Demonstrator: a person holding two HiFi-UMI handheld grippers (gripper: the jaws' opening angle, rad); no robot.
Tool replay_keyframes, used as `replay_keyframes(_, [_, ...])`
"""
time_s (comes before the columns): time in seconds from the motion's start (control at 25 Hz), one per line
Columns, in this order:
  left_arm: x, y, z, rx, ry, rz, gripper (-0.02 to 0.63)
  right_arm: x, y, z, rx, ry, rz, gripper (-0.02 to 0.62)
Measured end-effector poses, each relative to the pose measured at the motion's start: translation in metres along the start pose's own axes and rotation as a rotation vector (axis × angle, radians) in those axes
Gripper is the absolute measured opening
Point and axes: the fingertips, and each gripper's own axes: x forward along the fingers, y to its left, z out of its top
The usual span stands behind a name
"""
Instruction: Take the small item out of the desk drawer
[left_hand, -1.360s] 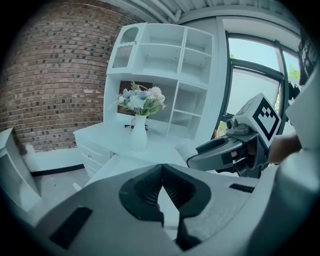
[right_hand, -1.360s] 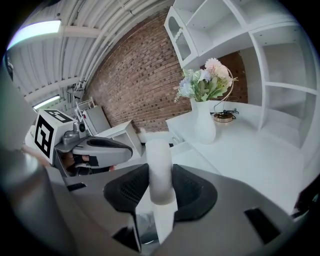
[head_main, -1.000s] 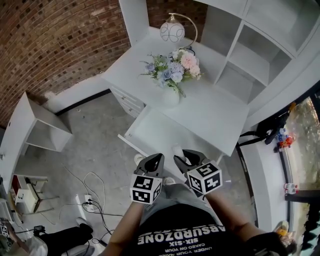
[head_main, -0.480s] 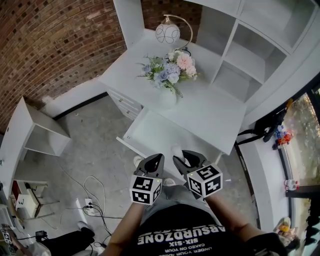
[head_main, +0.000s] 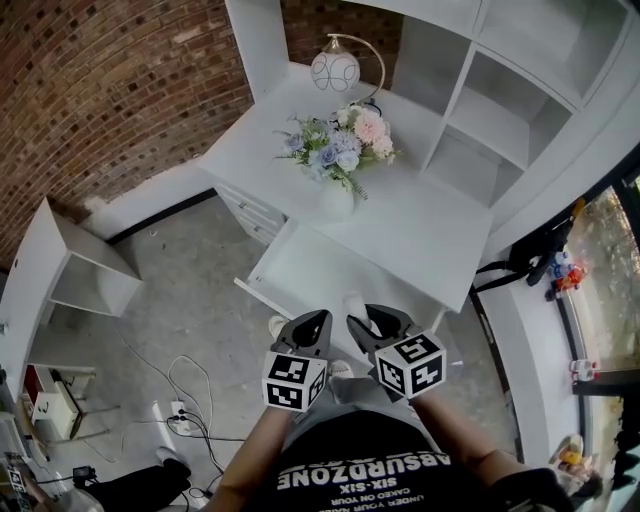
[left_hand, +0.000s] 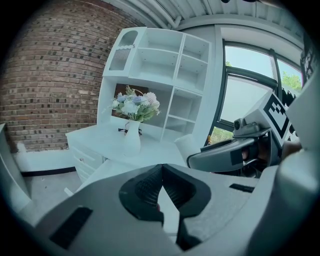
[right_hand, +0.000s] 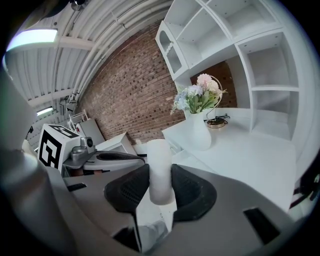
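Observation:
The white desk drawer (head_main: 298, 268) stands pulled out under the desk top (head_main: 420, 225). My right gripper (head_main: 378, 322) hangs in front of the drawer, close to my body, shut on a small white cylinder (head_main: 354, 303). In the right gripper view the cylinder (right_hand: 160, 167) stands upright between the two black pads of that gripper (right_hand: 160, 176). My left gripper (head_main: 312, 326) is just to its left. Its pads (left_hand: 150, 187) meet at the tips with nothing between them. The right gripper (left_hand: 227, 155) shows side-on in the left gripper view.
A white vase of flowers (head_main: 340, 155) and a globe lamp (head_main: 338, 66) stand on the desk, with white cubby shelves (head_main: 500, 95) behind. A low white side shelf (head_main: 70, 262) sits at left. Cables and a power strip (head_main: 180, 395) lie on the grey floor.
Both grippers stay where they were, the right one still holding the white cylinder. Only the head view has shifted slightly.

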Motion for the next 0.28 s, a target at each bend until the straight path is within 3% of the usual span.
replay_keyframes(0.28, [-0.0012, 0.0005, 0.0012, -0.005, -0.008, 0.0, 0.006, 0.0014, 0.0043, 0.0004, 0.005, 0.0, 0.01, 0.133])
